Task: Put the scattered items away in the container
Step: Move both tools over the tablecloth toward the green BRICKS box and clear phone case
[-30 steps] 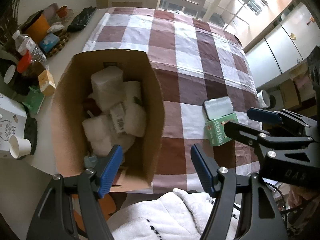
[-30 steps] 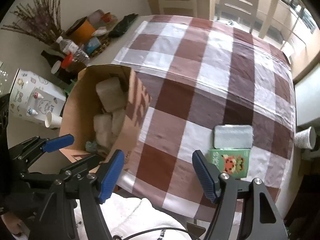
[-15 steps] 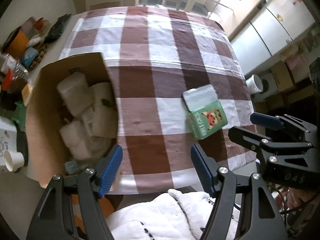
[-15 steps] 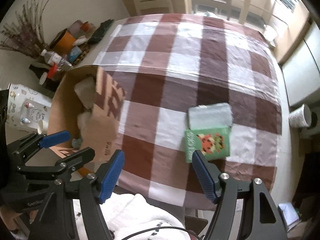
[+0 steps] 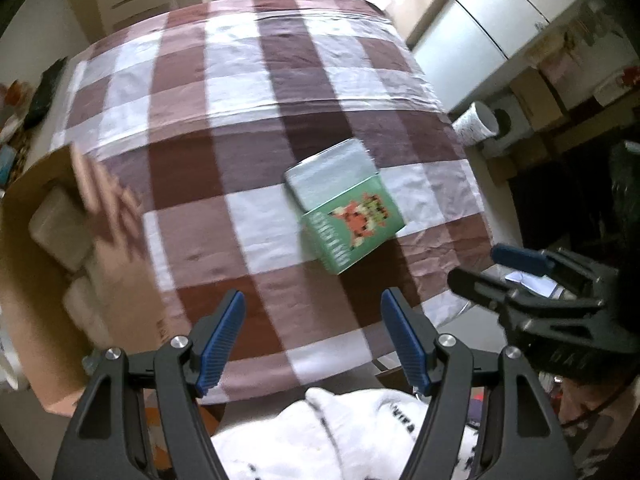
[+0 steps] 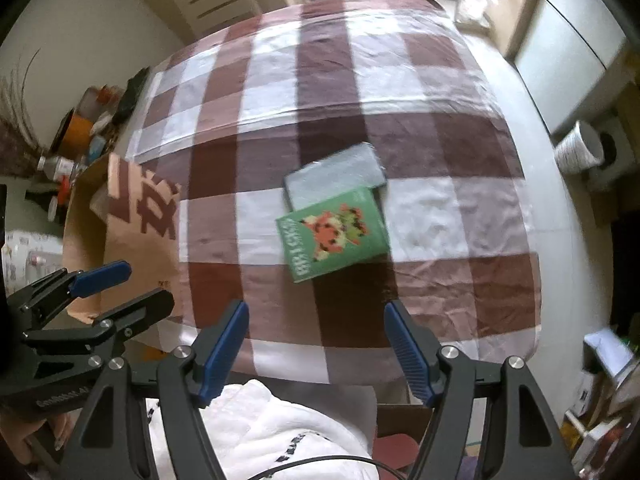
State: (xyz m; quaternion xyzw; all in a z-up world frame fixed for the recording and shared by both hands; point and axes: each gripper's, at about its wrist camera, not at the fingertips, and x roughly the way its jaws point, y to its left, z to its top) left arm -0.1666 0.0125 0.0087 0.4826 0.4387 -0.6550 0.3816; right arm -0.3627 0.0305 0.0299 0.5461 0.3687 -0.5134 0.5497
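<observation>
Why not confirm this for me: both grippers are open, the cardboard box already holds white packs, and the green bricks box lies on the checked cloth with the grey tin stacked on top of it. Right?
Wrong in one respect: the grey tin is not on top of the green bricks box; it lies beside it, against its far edge, as the right wrist view shows. The rest stands: left gripper and right gripper open, white packs in the cardboard box.

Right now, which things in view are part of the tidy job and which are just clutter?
Job:
- green box, on the checked cloth
- grey pack, touching the green box's far edge
- cardboard box, already holding white packs
- left gripper and right gripper, both open and empty

Lying about:
- patterned paper cup off the table's right side
- bottles and jars at far left
</observation>
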